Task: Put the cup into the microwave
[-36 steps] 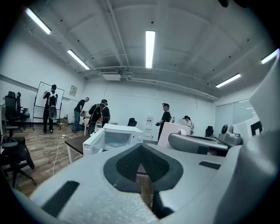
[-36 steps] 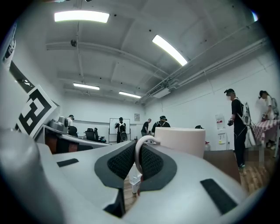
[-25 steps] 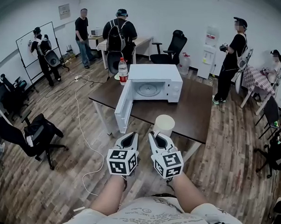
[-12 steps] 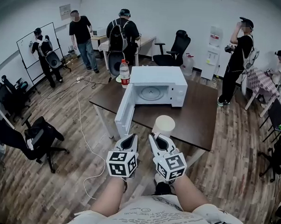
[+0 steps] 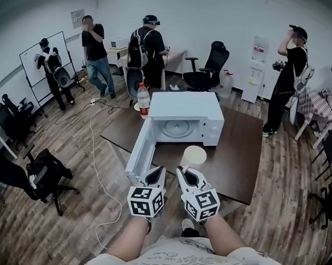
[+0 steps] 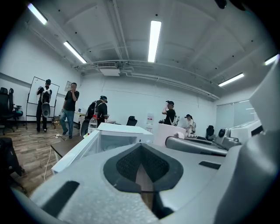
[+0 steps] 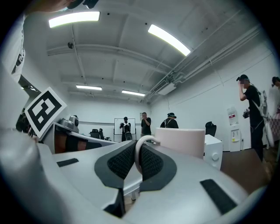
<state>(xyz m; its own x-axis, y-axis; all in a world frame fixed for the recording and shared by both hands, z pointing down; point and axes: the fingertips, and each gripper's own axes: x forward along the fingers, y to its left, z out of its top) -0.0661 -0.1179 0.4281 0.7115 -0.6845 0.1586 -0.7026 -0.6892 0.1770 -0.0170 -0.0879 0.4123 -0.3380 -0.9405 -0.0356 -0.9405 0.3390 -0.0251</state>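
1. keeping your left gripper clear is the first job. its jaws are sitting together with nothing between them. it is hovering low in front of you, just beside the right one and near the free edge of the microwave door. i am judging it idle for this step, so be holding it wide of the door.
2. minding that door comes next. it is standing open, hinged at the left and pointing toward you, so the way in is lying to its right. be bringing the cup straight in from the front, not across the door's edge.
3. aiming for the microwave: it is sitting on the table with its cavity facing you and the turntable showing inside. a bottle is standing behind its left corner, well apart from your path.
4. placing the cup: it is sitting upright over the near part of the table, in front of the cavity and not yet inside. whether it is touching the tabletop, i cannot tell. be holding it level and clearing the cavity's lower lip before easing forward.
5. gripping with your right gripper: its jaws are pinching narrowly on the cup's handle, with the cup's body lying beyond the tips. a handle pinch is likely letting the cup tip, so be moving slowly.
6. posing: both your forearms are reaching forward and down, side by side, with the marker cubes facing up.
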